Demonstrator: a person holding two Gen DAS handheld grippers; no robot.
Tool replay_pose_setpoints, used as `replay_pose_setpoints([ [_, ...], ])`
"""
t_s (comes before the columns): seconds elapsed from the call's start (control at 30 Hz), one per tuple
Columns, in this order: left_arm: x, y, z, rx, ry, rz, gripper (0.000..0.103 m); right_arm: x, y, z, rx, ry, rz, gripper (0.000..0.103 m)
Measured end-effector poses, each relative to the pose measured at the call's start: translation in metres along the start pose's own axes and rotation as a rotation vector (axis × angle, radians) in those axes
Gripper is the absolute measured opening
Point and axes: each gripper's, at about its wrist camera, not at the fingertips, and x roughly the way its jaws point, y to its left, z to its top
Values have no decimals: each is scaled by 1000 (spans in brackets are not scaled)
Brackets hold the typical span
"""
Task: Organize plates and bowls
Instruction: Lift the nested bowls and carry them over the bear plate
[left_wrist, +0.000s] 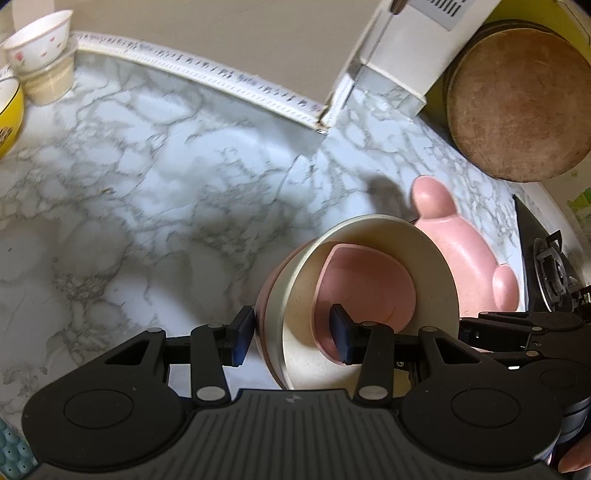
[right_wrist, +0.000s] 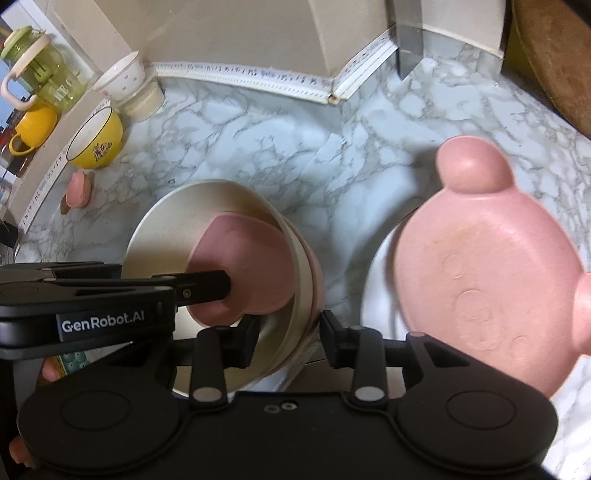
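Note:
A cream bowl (left_wrist: 369, 236) nests in a pink bowl (left_wrist: 264, 295), with a pink heart-shaped dish (left_wrist: 369, 280) lying inside. My left gripper (left_wrist: 291, 336) is shut on this stack's near wall, one pad outside and one inside against the heart dish. In the right wrist view the same cream bowl (right_wrist: 162, 229) and heart dish (right_wrist: 240, 266) are tilted above the marble counter. My right gripper (right_wrist: 290, 338) straddles the stack's right rim and grips it. The left gripper's finger (right_wrist: 207, 284) reaches in from the left. A pink bear-shaped plate (right_wrist: 480, 277) rests on a white plate (right_wrist: 376, 288) to the right.
At the back left stand a yellow bowl (right_wrist: 96, 140), a floral white bowl (right_wrist: 122, 75) on a beige cup, a green jug (right_wrist: 44, 74) and a yellow mug (right_wrist: 33, 125). A round wooden board (left_wrist: 517, 110) leans at the back right. A gas stove (left_wrist: 550, 269) borders the right edge.

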Motion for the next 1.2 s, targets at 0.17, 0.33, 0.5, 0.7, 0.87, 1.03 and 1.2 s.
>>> replay_pose_setpoints([
  [0.17, 2, -29, 10, 35, -8, -10, 43, -17, -23, 3, 17, -24, -13, 35],
  [0.33, 7, -68, 20, 97, -8, -22, 43, -36, -52, 2, 50, -50, -36, 35],
  [0.5, 15, -106, 28, 158, -5, -42, 43, -53, -82, -1, 101, -79, -59, 35],
  [0.7, 32, -141, 34, 214, 19, -69, 43, -64, -115, -8, 166, -88, -87, 35],
  [0.87, 47, -159, 35, 240, 51, -85, 43, -63, -136, -13, 210, -77, -101, 35],
  [1.03, 61, -167, 34, 254, 78, -88, 43, -57, -148, -18, 242, -59, -108, 35],
  [1.2, 71, -169, 33, 257, 105, -91, 43, -52, -154, -20, 253, -34, -113, 35],
])
